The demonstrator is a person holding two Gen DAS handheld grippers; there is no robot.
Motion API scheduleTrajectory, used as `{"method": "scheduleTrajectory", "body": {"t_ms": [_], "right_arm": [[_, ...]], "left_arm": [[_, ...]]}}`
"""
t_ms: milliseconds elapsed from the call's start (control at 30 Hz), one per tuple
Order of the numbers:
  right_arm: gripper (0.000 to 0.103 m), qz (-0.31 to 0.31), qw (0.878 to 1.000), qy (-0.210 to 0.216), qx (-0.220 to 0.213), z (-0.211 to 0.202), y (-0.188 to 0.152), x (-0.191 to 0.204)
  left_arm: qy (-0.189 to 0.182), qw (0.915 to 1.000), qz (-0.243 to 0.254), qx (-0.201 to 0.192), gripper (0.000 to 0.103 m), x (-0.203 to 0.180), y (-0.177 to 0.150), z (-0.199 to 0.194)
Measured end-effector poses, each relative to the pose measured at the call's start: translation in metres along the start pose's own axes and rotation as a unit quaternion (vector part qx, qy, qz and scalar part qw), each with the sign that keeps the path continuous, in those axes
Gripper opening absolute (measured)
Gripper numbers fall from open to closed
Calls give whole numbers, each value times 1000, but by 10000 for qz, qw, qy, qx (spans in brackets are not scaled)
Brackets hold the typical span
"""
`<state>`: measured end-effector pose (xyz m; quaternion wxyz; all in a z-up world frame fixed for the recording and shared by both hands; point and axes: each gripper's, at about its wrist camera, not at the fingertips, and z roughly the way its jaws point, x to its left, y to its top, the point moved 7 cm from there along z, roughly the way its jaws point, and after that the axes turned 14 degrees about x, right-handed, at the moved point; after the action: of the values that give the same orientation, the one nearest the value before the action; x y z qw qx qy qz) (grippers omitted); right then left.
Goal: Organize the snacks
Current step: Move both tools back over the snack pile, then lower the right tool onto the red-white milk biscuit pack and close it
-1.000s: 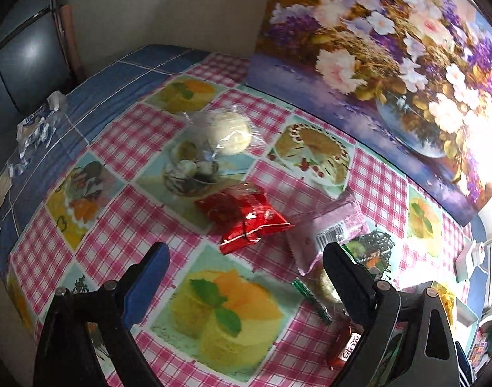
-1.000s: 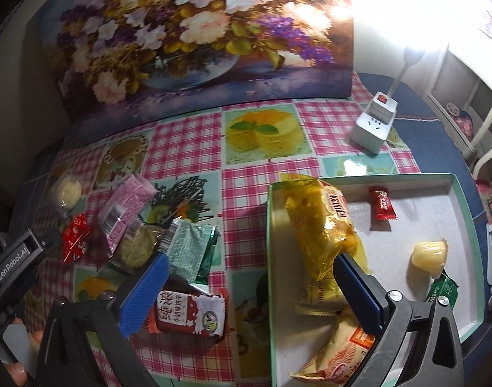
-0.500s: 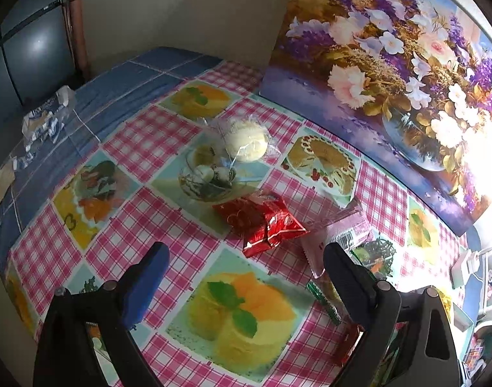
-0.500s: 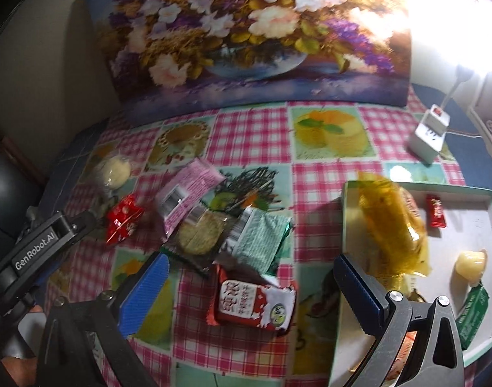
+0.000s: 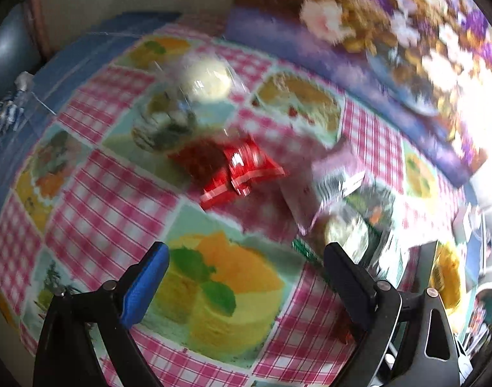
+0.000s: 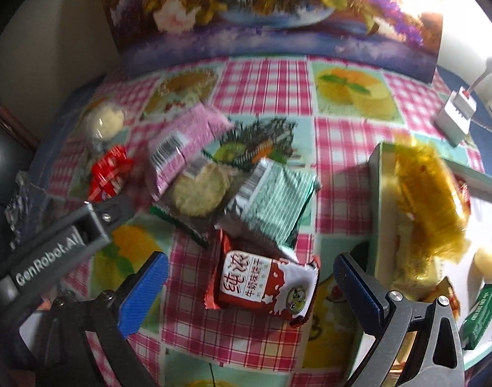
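A: Evidently the right gripper (image 6: 250, 285) is spread wide and holds nothing. It hangs over the red-brown packet (image 6: 263, 285), which lies flat between its fingers. I judge that packet is the next pick, being nearest.

B: And the left gripper (image 5: 246, 267)?

A: Also wide apart, empty, poised above the tablecloth (image 5: 94, 190). Nothing sits between its fingers. The red packet (image 5: 233, 167) lies beyond it.

B: Count the loose items, near to far.

A: Right view: one red-brown packet; one green striped packet (image 6: 275, 200) overlapping it; one clear-wrapped biscuit (image 6: 197, 190); one pink packet (image 6: 187, 142); one red packet (image 6: 108, 174); one pale round cake (image 6: 104, 122) in clear wrap. Six on the cloth, clustered in a heap, so each must be lifted singly.

B: And those already sorted?

A: The tray (image 6: 375, 213) sits at the right. Visible inside: one large yellow bag (image 6: 429, 200), one jelly cup (image 6: 487, 259), one green stick (image 6: 479, 311). Further packets lie under the bag; the count is unclear.

B: Background?

A: One flower painting (image 6: 271, 16) propped against the wall; one power strip (image 6: 455, 117).
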<state>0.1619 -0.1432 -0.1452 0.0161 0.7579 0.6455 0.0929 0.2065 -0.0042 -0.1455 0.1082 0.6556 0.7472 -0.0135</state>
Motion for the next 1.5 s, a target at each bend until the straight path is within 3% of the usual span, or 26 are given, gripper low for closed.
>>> {"method": "scheduleTrajectory", "body": {"t_ms": [200, 500, 667, 933, 1300, 1500], "right_arm": [[103, 31, 9994, -9, 344, 22, -5, -1], [103, 142, 9989, -195, 413, 34, -5, -8], [81, -128, 9977, -584, 310, 33, -7, -6], [73, -86, 9981, -540, 274, 30, -5, -7], [73, 396, 9984, -151, -383, -30, 7, -32], [73, 819, 9950, -74, -568, -44, 12, -55]], "left_arm": [[73, 9995, 22, 310, 96, 0, -4, 24], [30, 9995, -106, 279, 96, 8, -2, 24], [10, 9996, -126, 233, 96, 10, -1, 19], [26, 9999, -101, 84, 96, 10, -1, 9], [-101, 9999, -109, 77, 96, 0, 3, 5], [-111, 9998, 111, 155, 96, -23, 11, 14]]}}
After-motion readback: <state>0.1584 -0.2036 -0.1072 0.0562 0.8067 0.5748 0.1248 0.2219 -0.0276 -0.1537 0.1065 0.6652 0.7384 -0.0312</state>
